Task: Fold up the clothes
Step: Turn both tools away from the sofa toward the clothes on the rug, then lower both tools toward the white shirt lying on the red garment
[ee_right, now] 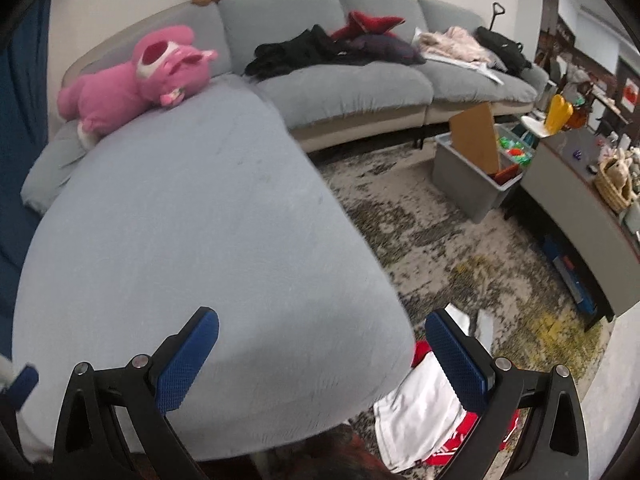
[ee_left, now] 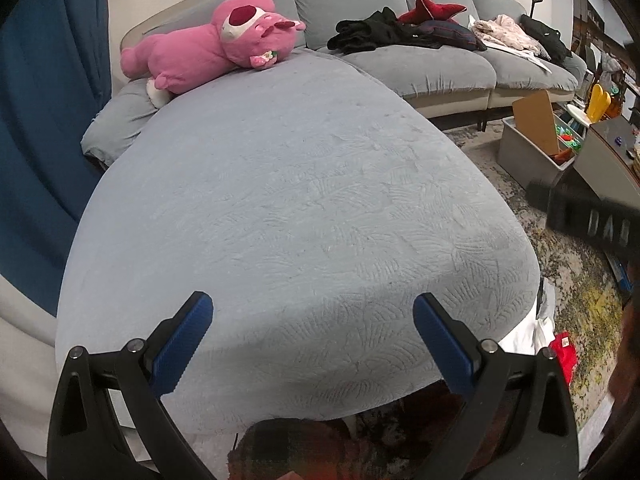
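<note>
Blue ribbed pads are facing each other across a wide gap on both tools we are holding: the left gripper (ee_left: 313, 336) and the right gripper (ee_right: 322, 354) are both spread wide, with nothing between the jaws. We are hovering them over the near end of a grey chaise (ee_left: 304, 208), whose top lies bare, likely because we mean to use it as the folding surface.

Just past the right gripper, a white and red garment (ee_right: 420, 404) is lying on the rug (ee_right: 460, 240), against the near corner of the chaise. We are holding the right tool nearest to it, so this looks like the first piece to lift. In the left view only its edge (ee_left: 528, 332) is showing past the corner.

Further out, a pink plush (ee_left: 208, 48) is resting at the far end of the chaise, well apart from us. More clothes are waiting on the sofa (ee_left: 432, 68) beyond: a black pile (ee_left: 376, 32) and a pale garment (ee_left: 504, 32). A grey bin (ee_right: 472, 184) is standing on the rug to the right.

We judge the folding as not yet begun.
</note>
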